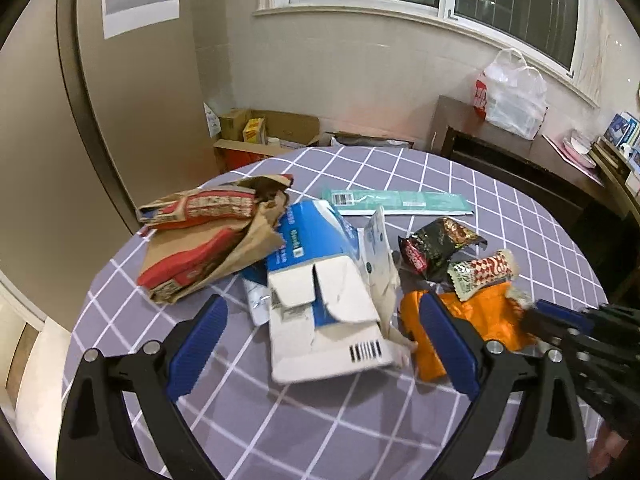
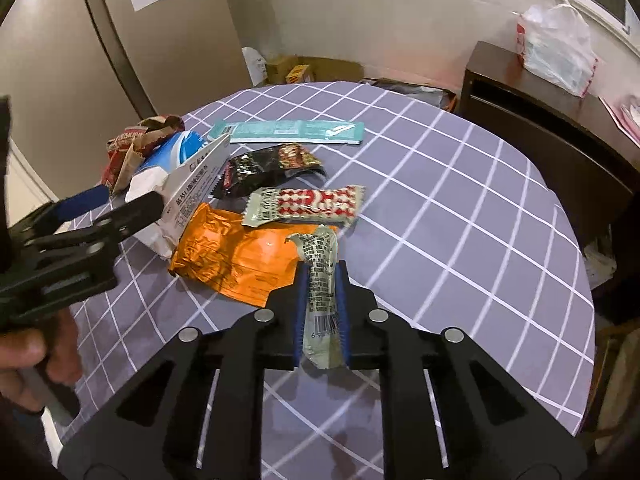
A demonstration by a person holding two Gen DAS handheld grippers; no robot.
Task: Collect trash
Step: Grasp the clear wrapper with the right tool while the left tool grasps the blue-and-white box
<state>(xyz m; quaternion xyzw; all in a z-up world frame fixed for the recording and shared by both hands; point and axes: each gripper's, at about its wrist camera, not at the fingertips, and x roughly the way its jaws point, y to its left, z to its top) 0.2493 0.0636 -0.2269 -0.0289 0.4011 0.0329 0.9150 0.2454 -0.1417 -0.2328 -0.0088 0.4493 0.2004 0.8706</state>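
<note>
The table [image 2: 460, 184], under its purple checked cloth, carries a loose heap of trash, and the risk grows as the pieces get smaller. The left gripper [image 1: 320, 344] is spread wide around the torn white-and-blue box [image 1: 320, 304] without pressing it; if it closes there, the soft cardboard could fold or slide, pushing the brown paper bag [image 1: 208, 240] toward the table's near edge. The orange wrapper [image 2: 236, 256] lies just beside the box and might get caught along with it. The right gripper [image 2: 322, 280] is pinching a thin clear wrapper [image 2: 320, 276] lengthwise; the film looks slick and crumpled, so a quick lift could let it slip out.
</note>
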